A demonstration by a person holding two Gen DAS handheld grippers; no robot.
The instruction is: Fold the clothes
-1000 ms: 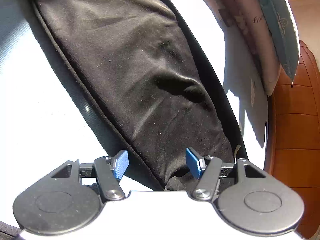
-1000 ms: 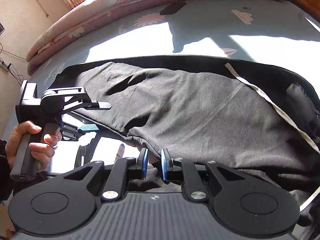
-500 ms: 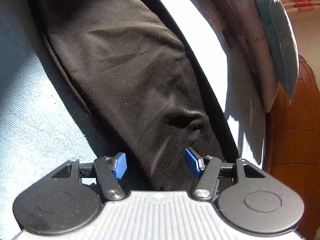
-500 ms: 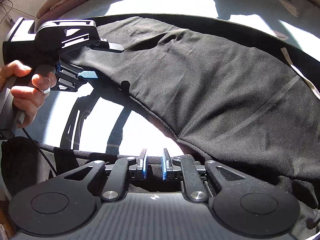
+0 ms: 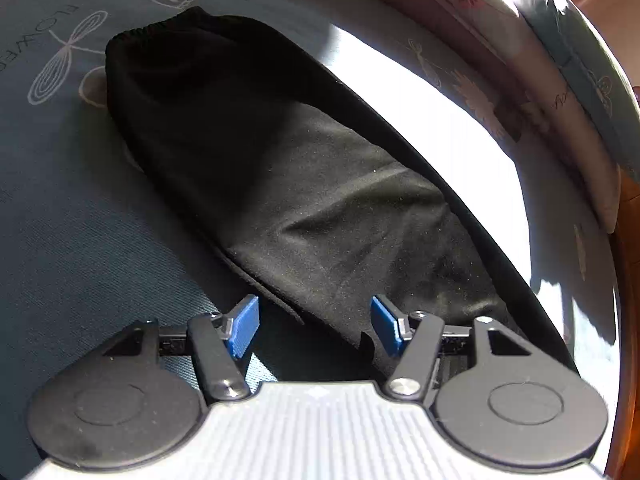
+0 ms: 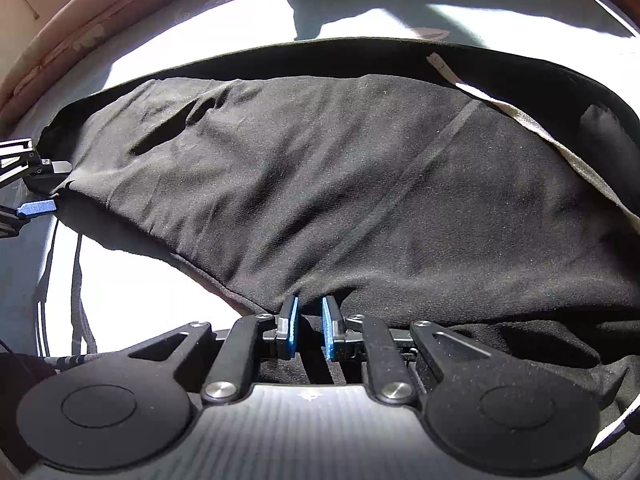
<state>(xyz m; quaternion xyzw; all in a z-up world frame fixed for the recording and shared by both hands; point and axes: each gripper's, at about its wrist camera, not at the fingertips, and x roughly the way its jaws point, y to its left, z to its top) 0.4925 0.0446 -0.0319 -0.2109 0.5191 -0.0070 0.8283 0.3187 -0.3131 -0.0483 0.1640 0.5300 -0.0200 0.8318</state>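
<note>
From the left wrist, the left tool (image 5: 314,328) hangs wide open over the black garment (image 5: 280,184) stretched along the bed (image 5: 80,240), while from the right wrist the right tool (image 6: 308,330), nearly closed, seems to pinch its wrinkled near hem, so the fold probably awaits the left's grip.

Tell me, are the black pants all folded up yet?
Not yet. The black pants already lie doubled lengthwise on the bed sheet, one leg over the other. The right tongs pinch their near edge; the left tongs hang open above the cloth, holding nothing. Folding them shorter is probably still left.
</note>
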